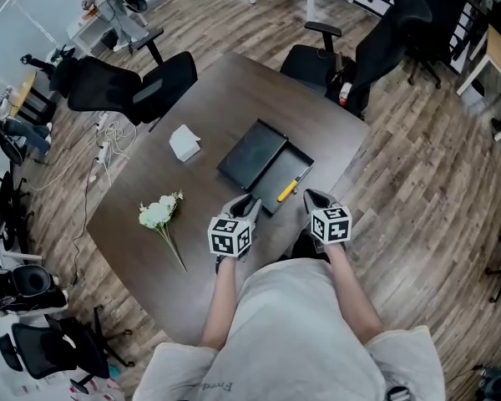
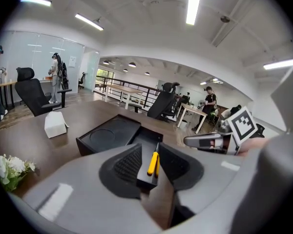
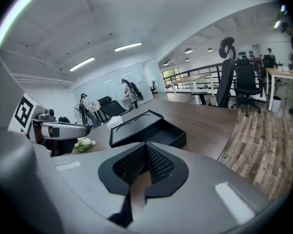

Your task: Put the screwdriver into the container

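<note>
Yellow-handled screwdriver (image 1: 288, 190) lying inside the open black rectangular container (image 1: 299, 159) on the dark brown desk (image 1: 225, 82).
The left tongs (image 2: 149, 155) are hovering released, jaws apart, at the container's near end. The screwdriver is lying along the tray's right side. The right tongs (image 3: 145, 147) are sitting clenched and empty near the container.

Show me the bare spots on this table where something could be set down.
Widest bare stretch: the far corner of the table, beyond the white box and the container. Also bare: the strip between the flowers and the container, and the right corner beside it. Crowded: the near edge, where the left gripper and right gripper sit by the screwdriver.
</note>
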`<state>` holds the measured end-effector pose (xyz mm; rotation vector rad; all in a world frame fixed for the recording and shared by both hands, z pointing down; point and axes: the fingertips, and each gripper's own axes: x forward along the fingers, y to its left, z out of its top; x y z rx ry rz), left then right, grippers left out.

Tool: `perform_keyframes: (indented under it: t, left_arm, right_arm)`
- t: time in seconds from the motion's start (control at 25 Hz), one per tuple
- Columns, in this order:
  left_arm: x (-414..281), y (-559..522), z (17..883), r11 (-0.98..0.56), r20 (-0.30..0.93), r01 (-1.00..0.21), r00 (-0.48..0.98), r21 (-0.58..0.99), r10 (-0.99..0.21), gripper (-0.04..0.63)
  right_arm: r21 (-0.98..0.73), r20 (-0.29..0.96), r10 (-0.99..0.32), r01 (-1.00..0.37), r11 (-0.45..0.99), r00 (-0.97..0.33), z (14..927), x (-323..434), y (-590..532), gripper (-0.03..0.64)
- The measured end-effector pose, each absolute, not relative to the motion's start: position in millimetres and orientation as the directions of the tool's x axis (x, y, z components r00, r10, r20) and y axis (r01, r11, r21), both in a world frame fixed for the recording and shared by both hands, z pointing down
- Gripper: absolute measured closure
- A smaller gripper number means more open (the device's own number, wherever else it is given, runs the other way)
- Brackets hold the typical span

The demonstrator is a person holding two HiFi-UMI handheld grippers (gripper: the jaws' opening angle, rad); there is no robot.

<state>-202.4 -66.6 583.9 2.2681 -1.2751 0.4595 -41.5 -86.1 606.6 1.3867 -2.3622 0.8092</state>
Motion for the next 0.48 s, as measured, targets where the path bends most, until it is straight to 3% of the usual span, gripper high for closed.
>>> perform_keyframes:
  t: [0.48]
  left_arm:
    - [-203, -60, 597, -0.441, 0.521, -0.855, 0.517, 0.273, -0.679, 0.43]
  right_arm:
    - [-0.367, 0.527, -0.688, -0.864, 0.345, -0.499, 618, -40, -76, 0.621]
